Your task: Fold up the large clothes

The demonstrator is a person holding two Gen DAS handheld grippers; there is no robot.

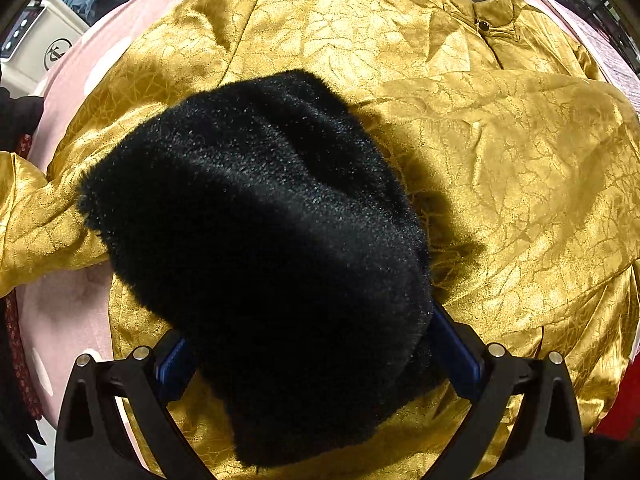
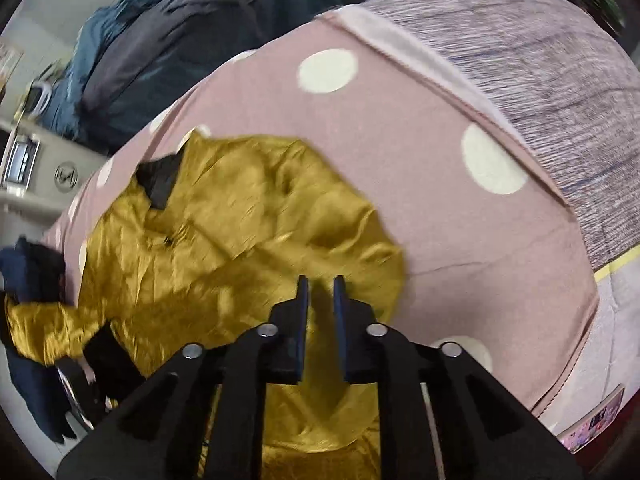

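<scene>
A shiny gold jacket (image 1: 480,168) with a black fur lining lies spread on a pink dotted bedspread (image 1: 72,312). Its collar and button sit at the far right in the left wrist view. My left gripper (image 1: 316,344) is shut on a thick fold of the black fur lining (image 1: 264,240), held up over the jacket; the fur hides the fingertips. In the right wrist view the jacket (image 2: 224,232) lies bunched at the left. My right gripper (image 2: 320,292) hovers above the jacket's near edge with its jaws a narrow gap apart and nothing between them.
The pink bedspread with white dots (image 2: 460,248) stretches to the right, with a grey woven cover (image 2: 540,80) beyond it. Dark blue clothes (image 2: 168,40) are piled at the back left beside a beige appliance (image 2: 44,168). Dark garments (image 2: 36,280) lie at the left edge.
</scene>
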